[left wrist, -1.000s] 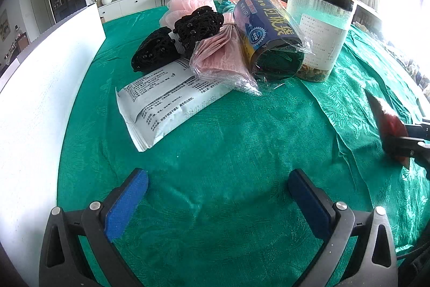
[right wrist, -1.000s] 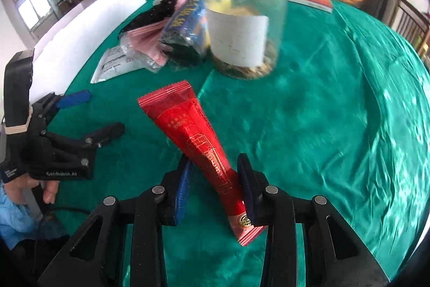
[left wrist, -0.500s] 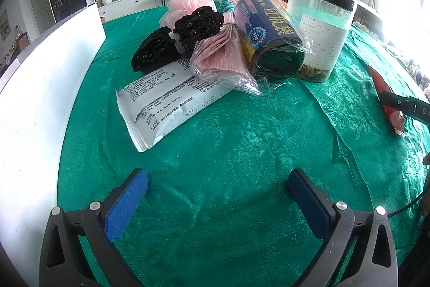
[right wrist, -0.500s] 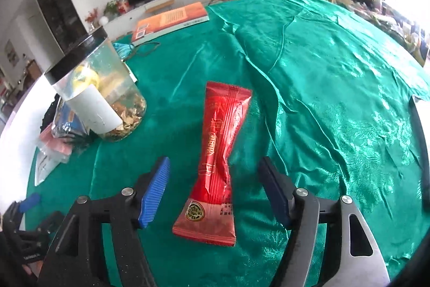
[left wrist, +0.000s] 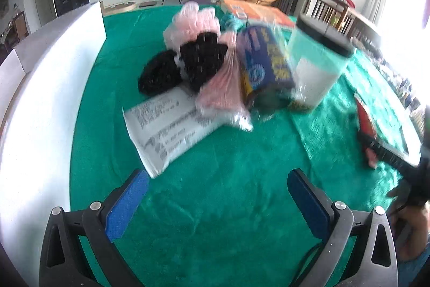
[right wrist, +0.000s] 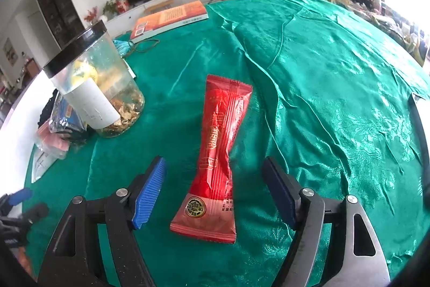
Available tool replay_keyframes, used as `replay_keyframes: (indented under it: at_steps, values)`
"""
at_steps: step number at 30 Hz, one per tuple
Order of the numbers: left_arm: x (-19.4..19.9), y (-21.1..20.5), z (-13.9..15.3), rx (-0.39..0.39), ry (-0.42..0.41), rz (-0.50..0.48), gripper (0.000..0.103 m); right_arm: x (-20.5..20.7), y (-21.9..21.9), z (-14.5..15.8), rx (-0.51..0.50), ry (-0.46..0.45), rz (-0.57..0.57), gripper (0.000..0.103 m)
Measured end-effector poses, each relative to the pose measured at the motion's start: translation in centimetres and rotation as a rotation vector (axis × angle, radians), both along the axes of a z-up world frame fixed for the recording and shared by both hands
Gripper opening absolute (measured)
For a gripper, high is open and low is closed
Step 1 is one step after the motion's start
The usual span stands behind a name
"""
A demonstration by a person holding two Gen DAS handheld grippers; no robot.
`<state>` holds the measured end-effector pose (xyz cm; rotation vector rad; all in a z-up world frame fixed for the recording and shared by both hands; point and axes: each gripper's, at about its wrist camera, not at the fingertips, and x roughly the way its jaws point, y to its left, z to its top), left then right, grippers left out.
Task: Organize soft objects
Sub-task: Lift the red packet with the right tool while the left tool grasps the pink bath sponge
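Observation:
A red snack packet [right wrist: 219, 152] lies flat on the green tablecloth [right wrist: 322, 71]. My right gripper [right wrist: 215, 192] straddles its near end; the jaws are opening and neither pad touches it. In the left wrist view my left gripper [left wrist: 217, 195] stands open over bare cloth, nothing between its pads. Beyond it lies a pile: a white pouch [left wrist: 169, 123], black mesh pieces [left wrist: 199, 63], a pink bath puff [left wrist: 193, 23], a pink bagged pack [left wrist: 223, 90] and a blue roll in plastic [left wrist: 266, 66]. The red packet [left wrist: 365, 120] shows at the right there.
A clear jar with a black lid [right wrist: 94, 82] stands left of the red packet, beside the pile. An orange book [right wrist: 169, 18] lies at the far side. A white board [left wrist: 40, 104] runs along the table's left. The cloth is wrinkled to the right.
My right gripper swung right, set the red packet on the cloth and opened off it. My left gripper rose, so the pile now looks farther off and blurred.

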<state>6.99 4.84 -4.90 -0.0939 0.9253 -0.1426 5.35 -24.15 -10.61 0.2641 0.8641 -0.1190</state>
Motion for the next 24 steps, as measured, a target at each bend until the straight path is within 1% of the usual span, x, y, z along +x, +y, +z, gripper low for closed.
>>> replay_keyframes:
  at_steps: [3, 5, 7, 9, 10, 12, 14, 15, 16, 17, 18, 19, 20, 21, 22, 23, 24]
  values:
    - [3.1, 0.6, 3.8, -0.004, -0.04, 0.001, 0.102, 0.0, 0.2, 0.0, -0.008, 0.002, 0.001, 0.078]
    - [6.8, 0.9, 5.6, 0.01, -0.023, -0.006, 0.102, 0.0, 0.1, 0.0, -0.005, 0.001, 0.002, 0.078]
    - [10.9, 1.3, 6.2, 0.036, 0.004, -0.006, 0.102, -0.1, 0.1, 0.0, 0.002, -0.002, 0.001, 0.078]
    - [15.3, 2.3, 5.8, 0.061, 0.066, 0.034, 0.102, -0.1, 0.1, 0.0, 0.009, -0.005, 0.001, 0.078]
    - [17.3, 2.8, 5.3, 0.048, 0.103, 0.06, 0.102, -0.1, 0.1, 0.0, 0.013, -0.006, 0.0, 0.078]
    - [20.5, 3.9, 4.1, -0.019, 0.18, 0.106, 0.102, -0.2, 0.0, 0.0, 0.023, -0.011, -0.001, 0.078]
    - [22.6, 4.0, 2.2, -0.084, 0.263, 0.132, 0.102, -0.2, -0.2, 0.1, 0.037, -0.016, -0.003, 0.078]
    - [23.4, 3.8, 1.3, -0.098, 0.293, 0.139, 0.102, -0.3, -0.3, 0.1, 0.046, -0.019, -0.005, 0.078]
    - [23.9, 3.6, 0.4, -0.092, 0.315, 0.151, 0.1, -0.3, -0.5, 0.2, 0.057, -0.022, -0.008, 0.078]
    - [24.3, 3.4, -0.4, -0.072, 0.33, 0.162, 0.097, -0.4, -0.7, 0.2, 0.072, -0.025, -0.013, 0.078]
    - [24.9, 3.4, -1.0, -0.054, 0.342, 0.17, 0.081, -0.4, -0.9, 0.2, 0.091, -0.026, -0.018, 0.078]
    - [25.0, 3.3, -1.5, -0.053, 0.357, 0.165, 0.053, -0.5, -1.3, 0.3, 0.111, -0.026, -0.025, 0.078]
    - [25.2, 3.5, -1.8, -0.072, 0.372, 0.155, 0.043, -0.5, -1.7, 0.4, 0.133, -0.025, -0.036, 0.078]
    - [25.1, 3.8, -1.7, -0.089, 0.365, 0.154, 0.039, -0.5, -2.2, 0.5, 0.162, -0.023, -0.041, 0.076]
    - [24.8, 4.1, -1.1, -0.095, 0.332, 0.156, 0.035, -0.3, -2.6, 0.5, 0.183, -0.013, -0.037, 0.062]
    - [24.4, 4.3, -0.3, -0.088, 0.297, 0.15, 0.034, 0.0, -2.8, 0.6, 0.176, 0.009, -0.03, 0.014]
    - [24.0, 4.7, 0.6, -0.082, 0.27, 0.143, 0.033, 0.5, -3.0, 0.5, 0.185, 0.039, -0.008, 0.017]
